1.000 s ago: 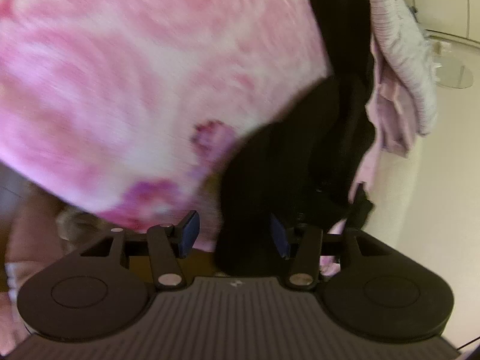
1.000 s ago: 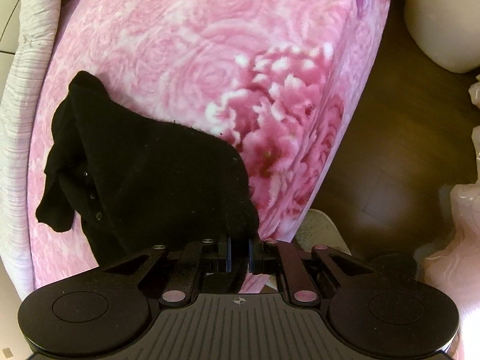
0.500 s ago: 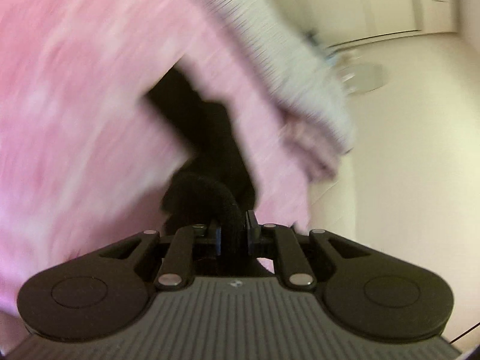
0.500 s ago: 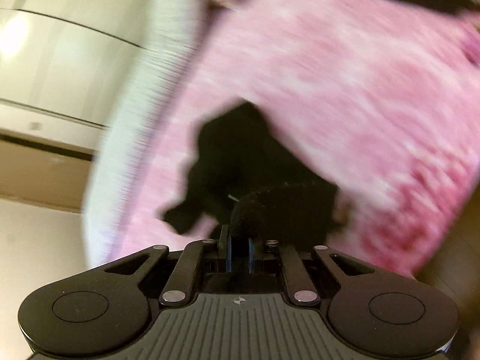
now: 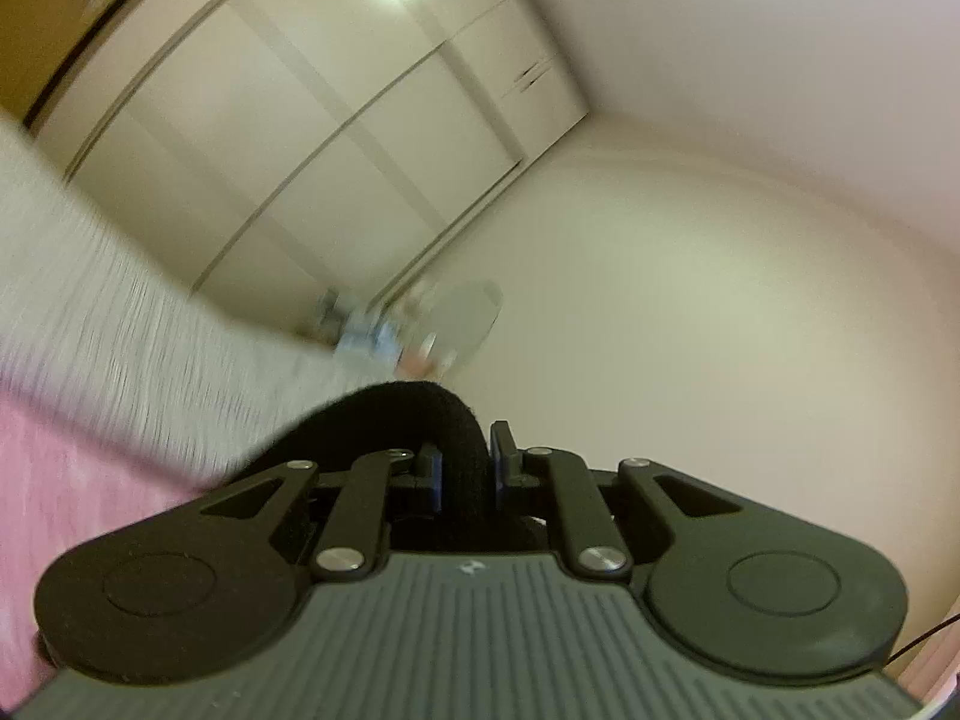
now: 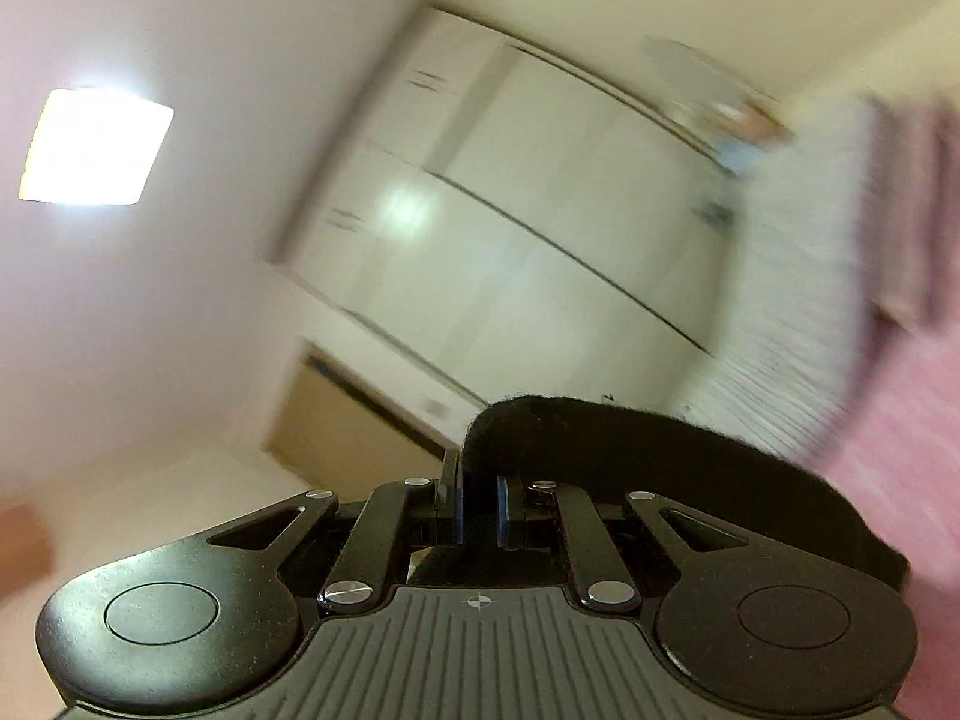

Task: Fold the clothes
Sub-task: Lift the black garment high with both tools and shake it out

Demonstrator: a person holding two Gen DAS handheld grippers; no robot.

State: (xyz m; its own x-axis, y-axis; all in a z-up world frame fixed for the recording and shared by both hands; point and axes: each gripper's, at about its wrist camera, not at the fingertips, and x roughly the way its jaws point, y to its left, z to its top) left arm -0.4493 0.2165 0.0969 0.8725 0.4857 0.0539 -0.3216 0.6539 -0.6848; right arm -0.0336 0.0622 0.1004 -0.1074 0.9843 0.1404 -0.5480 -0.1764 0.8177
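Two grippers were seen closed on one black garment [image 5: 420, 420], each pinching a thick rolled edge of the knit fabric. In the left wrist view, the left gripper [image 5: 467, 471] was clamped on a fold that arched up over the pads and fell away to the left. In the right wrist view, the right gripper [image 6: 478, 510] was clamped on a fold that ran off to the right and down behind the gripper body. Both grippers were pointed roughly level, towards pale wardrobe doors [image 6: 540, 210]. A pink bed cover [image 5: 72, 480] and a white ribbed bed edge [image 5: 120, 348] were noted, blurred, at the frame edges. A lit ceiling lamp [image 6: 96, 147] was recorded at upper left.
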